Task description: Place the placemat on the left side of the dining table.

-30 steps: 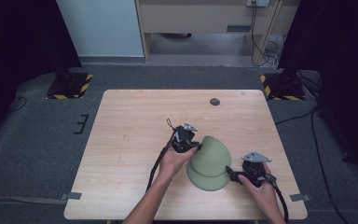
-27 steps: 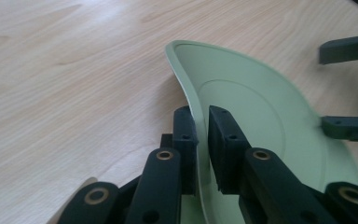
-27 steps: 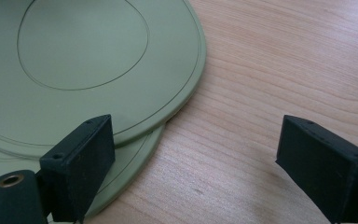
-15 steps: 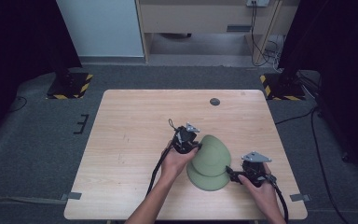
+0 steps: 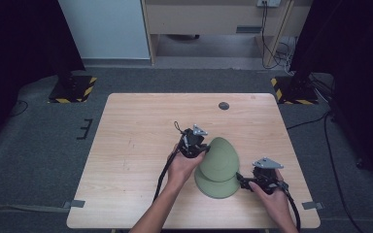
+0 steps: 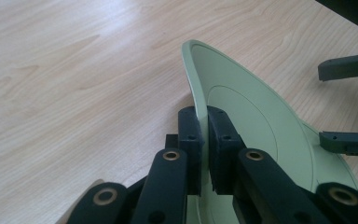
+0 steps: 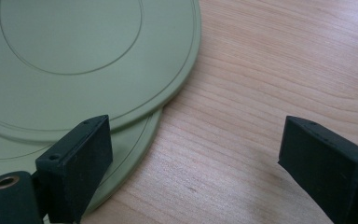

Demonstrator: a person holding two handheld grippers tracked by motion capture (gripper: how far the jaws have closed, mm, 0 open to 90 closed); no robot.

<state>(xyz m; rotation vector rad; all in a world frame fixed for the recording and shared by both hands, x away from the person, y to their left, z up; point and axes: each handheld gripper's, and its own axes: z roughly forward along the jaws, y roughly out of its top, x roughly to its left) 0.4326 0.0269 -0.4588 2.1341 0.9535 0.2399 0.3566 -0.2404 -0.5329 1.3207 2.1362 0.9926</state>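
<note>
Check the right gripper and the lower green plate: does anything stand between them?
Nothing visible does. The right gripper is open beside the lower green plate, with bare table between its fingers. The left gripper holds the upper plate tilted up.

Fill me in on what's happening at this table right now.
A person works two hand-held grippers over a pair of green plates. The left gripper is clamped on the rim of the upper plate and holds it tilted up off the lower plate, which lies flat on the wooden table. The right gripper sits open beside the plates' edge, gripping nothing.
</note>
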